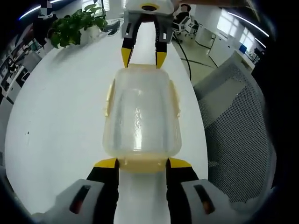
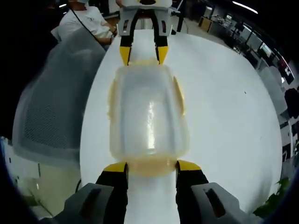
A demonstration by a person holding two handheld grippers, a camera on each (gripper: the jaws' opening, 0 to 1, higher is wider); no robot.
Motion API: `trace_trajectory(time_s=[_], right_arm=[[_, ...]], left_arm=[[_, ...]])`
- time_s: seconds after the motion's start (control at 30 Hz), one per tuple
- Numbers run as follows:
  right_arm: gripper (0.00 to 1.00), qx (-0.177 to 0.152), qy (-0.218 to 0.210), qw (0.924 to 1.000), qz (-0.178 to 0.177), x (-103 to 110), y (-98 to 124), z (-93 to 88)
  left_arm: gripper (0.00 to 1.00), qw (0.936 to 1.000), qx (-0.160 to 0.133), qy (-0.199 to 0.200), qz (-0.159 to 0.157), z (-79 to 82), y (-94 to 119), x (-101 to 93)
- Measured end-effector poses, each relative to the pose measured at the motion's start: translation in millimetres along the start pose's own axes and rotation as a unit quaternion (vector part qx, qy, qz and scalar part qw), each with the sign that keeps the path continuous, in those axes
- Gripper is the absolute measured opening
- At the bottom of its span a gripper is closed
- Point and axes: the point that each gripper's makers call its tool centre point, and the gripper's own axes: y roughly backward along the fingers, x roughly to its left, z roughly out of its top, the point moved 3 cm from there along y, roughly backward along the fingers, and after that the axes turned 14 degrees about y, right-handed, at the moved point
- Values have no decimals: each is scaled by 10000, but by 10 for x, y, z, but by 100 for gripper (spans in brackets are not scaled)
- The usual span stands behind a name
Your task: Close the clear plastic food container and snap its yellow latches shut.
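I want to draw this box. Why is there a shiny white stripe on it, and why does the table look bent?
In the left gripper view, the stripe on the container is glare from ceiling lights; the right gripper view shows the same streak on its lid. The fisheye lens curves the white table in both views, and the edges look blurrier.

Colours on the table

The clear box point(image 1: 141, 114) is showing yellow latches point(image 1: 141, 163); black grippers point(image 1: 142, 163) are having yellow tips; the table point(image 1: 60, 116) is looking white.

Glossy clear plastic container point(image 1: 141, 114)
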Motion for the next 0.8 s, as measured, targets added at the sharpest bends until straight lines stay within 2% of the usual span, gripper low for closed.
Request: trace_trajectory(time_s=[0.43, 0.8], right_arm=[[40, -138, 13, 9998, 140, 6, 11, -12], [41, -12, -4, 9998, 185, 51, 10, -59]], left_arm=[[40, 9998, -48, -178, 1, -12, -20, -8], [41, 9999, -51, -90, 69, -21, -5, 24]])
